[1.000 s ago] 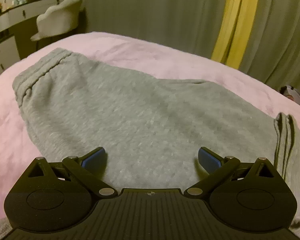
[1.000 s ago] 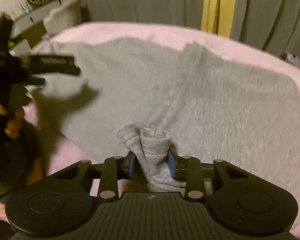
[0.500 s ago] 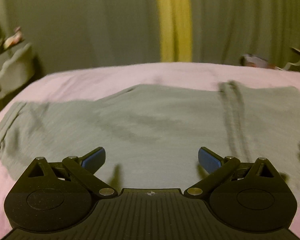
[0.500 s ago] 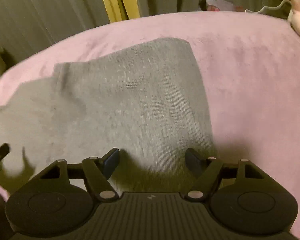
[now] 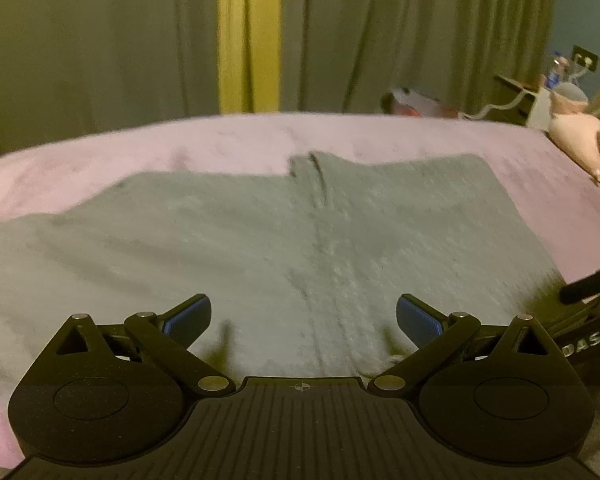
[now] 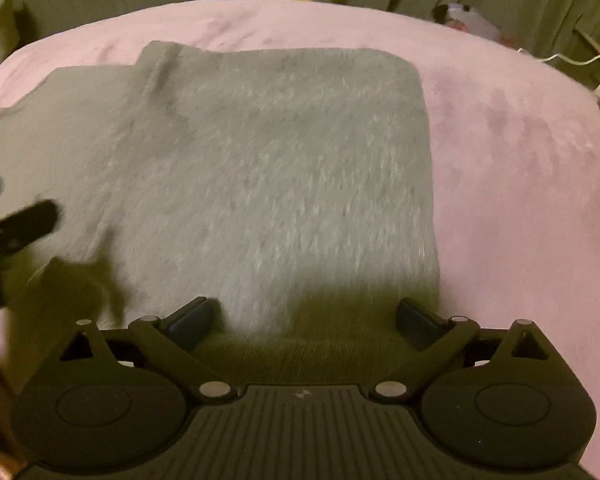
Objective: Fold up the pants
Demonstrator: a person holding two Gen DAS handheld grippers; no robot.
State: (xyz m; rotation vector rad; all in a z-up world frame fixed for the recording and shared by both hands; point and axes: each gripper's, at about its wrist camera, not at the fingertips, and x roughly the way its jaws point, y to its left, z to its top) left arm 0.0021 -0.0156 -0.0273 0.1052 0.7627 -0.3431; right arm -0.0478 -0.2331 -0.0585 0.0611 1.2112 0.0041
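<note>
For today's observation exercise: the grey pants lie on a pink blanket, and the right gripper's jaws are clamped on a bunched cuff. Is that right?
Not quite. In the right wrist view the right gripper has its jaws wide apart, just opened, gripping nothing. The grey pants do lie on the pink blanket.

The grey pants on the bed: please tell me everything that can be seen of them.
The grey pants are soft knit, like sweatpants fabric. They lie flat on the pink bed cover, already folded over: a ribbed cuff band runs across the middle of the lower layer, and the right side ends in a rounded fold. The fabric is smooth, with few wrinkles. Both grippers stand open above the near edge; no fabric is between their pads. The picture is blurred, so finer seams cannot be told.
</note>
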